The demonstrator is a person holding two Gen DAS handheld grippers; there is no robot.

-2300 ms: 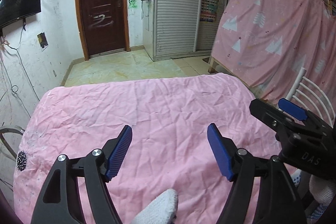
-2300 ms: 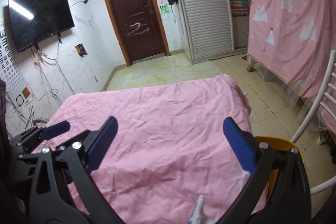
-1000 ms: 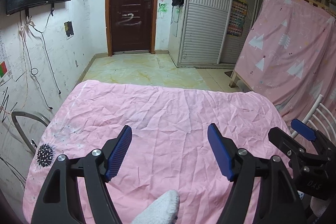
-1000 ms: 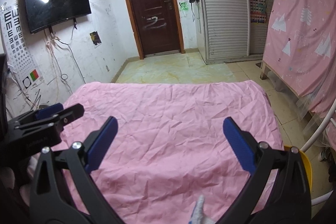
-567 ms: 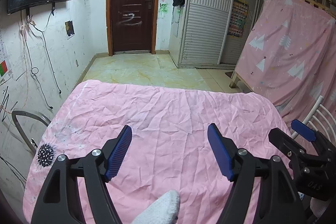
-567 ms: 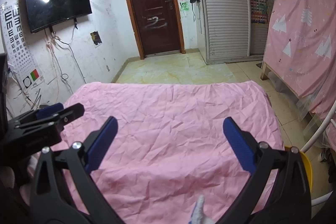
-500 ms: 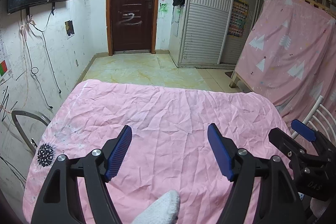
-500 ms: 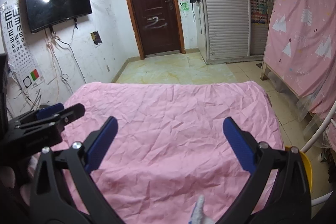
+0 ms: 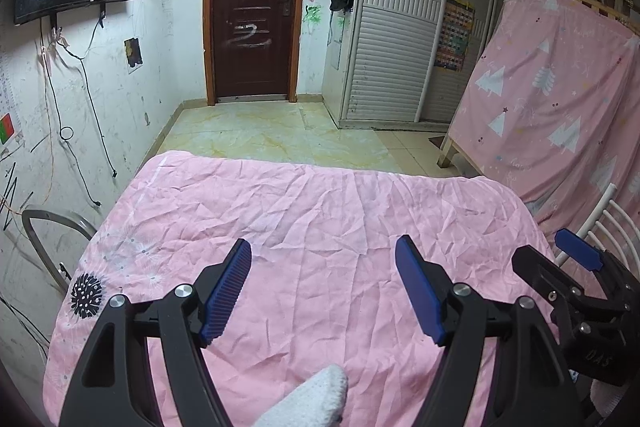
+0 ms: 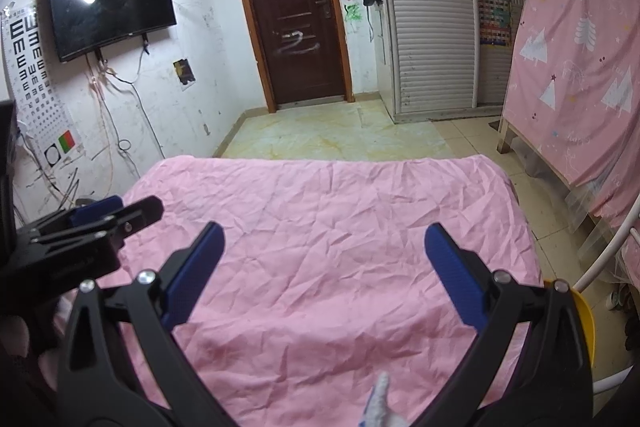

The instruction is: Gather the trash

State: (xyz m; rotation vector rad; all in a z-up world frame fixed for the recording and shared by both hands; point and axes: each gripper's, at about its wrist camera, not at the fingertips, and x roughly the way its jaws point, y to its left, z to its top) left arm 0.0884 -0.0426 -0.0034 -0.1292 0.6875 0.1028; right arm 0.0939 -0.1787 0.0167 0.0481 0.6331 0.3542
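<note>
A crumpled pink cloth (image 9: 320, 227) (image 10: 328, 227) covers the table, and I see no trash on it in either view. My left gripper (image 9: 324, 283) hovers over the near half of the cloth, open, with nothing between its blue pads. My right gripper (image 10: 320, 267) stands open to its right, also with nothing in it. Each gripper shows at the edge of the other's view: the right gripper (image 9: 576, 291) at the far right, the left gripper (image 10: 96, 223) at the far left. A white-gloved finger (image 9: 312, 399) lies under the left gripper.
A yellow bin rim (image 10: 580, 315) sits low beside the table's right edge, next to a white chair frame (image 10: 608, 251). A metal chair frame (image 9: 48, 227) stands at the table's left. Beyond the table lie tiled floor (image 9: 272, 131), a dark door (image 9: 256, 7) and a pink-draped bed frame (image 9: 560, 99).
Since the earliest frames both views have lifted and swung, showing more of the wall and door. Over the last second nothing has moved.
</note>
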